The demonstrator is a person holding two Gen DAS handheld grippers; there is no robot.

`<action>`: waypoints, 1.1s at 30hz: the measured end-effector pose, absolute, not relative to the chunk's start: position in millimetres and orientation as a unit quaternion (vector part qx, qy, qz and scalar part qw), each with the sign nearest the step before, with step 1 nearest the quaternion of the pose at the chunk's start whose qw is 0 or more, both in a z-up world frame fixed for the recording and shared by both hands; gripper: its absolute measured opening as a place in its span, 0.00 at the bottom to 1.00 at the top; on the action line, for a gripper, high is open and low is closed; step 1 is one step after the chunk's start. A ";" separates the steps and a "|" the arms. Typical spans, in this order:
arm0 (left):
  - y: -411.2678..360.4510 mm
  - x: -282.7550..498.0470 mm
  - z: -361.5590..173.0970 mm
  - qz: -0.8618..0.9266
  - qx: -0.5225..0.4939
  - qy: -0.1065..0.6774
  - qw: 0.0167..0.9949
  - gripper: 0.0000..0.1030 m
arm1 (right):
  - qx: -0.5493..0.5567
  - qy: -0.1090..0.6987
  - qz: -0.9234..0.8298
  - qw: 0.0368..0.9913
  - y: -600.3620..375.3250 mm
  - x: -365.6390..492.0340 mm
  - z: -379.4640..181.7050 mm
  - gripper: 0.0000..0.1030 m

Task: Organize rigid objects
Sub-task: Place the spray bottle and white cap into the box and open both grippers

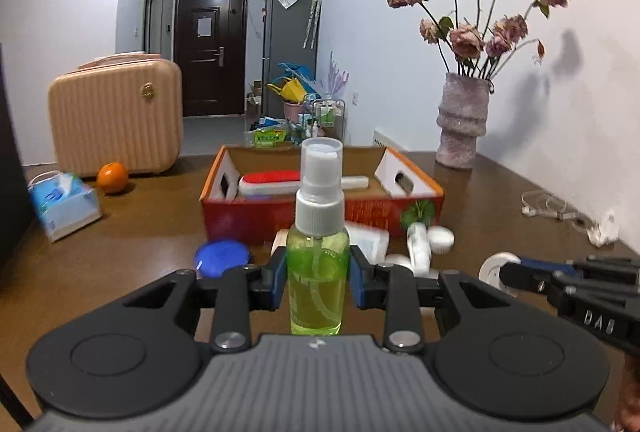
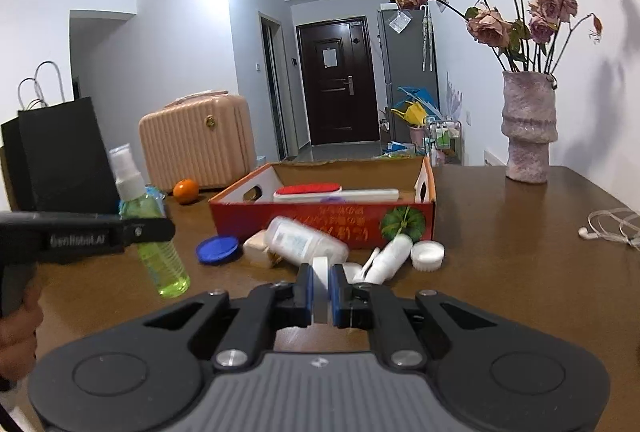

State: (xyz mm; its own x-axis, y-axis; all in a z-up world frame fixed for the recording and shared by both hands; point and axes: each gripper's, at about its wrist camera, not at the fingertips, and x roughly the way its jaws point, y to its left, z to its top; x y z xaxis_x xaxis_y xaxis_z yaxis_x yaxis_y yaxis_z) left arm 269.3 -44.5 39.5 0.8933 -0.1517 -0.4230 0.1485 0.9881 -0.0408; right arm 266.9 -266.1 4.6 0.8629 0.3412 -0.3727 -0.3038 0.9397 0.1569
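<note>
My left gripper [image 1: 318,282] is shut on a green spray bottle [image 1: 318,272] with a white pump top, held upright above the table; it also shows in the right wrist view [image 2: 154,232]. My right gripper [image 2: 321,296] is shut on a thin white round object [image 2: 321,284], seen edge-on; in the left wrist view it looks like a white disc [image 1: 494,266]. An open red cardboard box [image 2: 304,218] lies ahead and holds a red and white brush [image 2: 320,192]. In front of it lie a blue lid [image 2: 218,250], a clear bottle [image 2: 304,242], a white tube [image 2: 390,258] and a white cap [image 2: 427,256].
A pink vase of dried roses [image 2: 528,128] stands at the back right of the brown table [image 2: 500,272]. White earphones [image 2: 608,228] lie at the right. An orange [image 2: 186,191], a tissue pack [image 1: 64,204], a black bag [image 2: 60,156] and a peach suitcase [image 2: 196,146] are at the left.
</note>
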 end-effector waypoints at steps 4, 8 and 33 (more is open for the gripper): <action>-50.6 331.1 62.5 -0.105 -0.010 0.207 0.973 0.30 | 0.059 0.204 0.178 0.961 -273.6 328.2 16.3 0.08; -65.0 418.2 80.8 -0.113 0.005 0.199 0.974 0.30 | 0.065 0.233 0.177 0.954 -278.8 427.0 26.8 0.08; -106.7 694.6 0.8 -0.115 0.008 0.334 0.936 0.43 | -0.053 0.371 0.087 0.923 -230.8 688.6 -9.8 0.19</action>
